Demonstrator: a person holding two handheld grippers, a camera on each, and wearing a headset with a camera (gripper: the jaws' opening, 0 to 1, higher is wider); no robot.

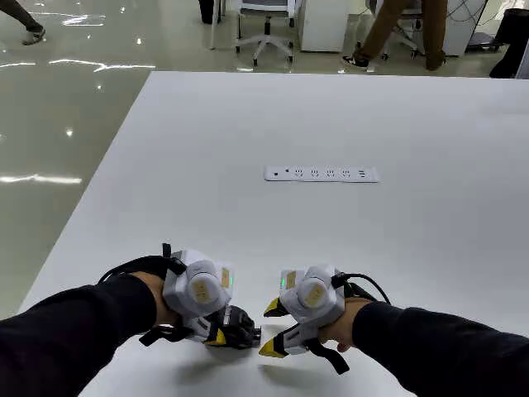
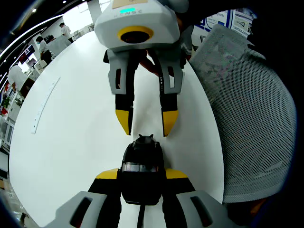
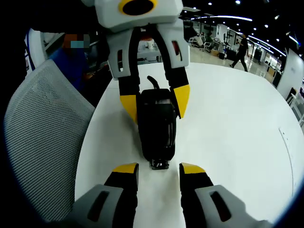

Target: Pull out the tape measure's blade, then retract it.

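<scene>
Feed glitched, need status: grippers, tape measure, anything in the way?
Left gripper shut on tape measure. Right gripper open at its blade end, not gripping. Blade not pulled out. Power strip far off, nothing in the way.

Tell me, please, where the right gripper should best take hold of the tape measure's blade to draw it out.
Grip the small end tab at the nose of the tape measure. The left gripper clamps the case's sides, and that nose points straight at the right gripper, whose fingers stand open. So come head-on along the case, fingers either side of the tab.
</scene>
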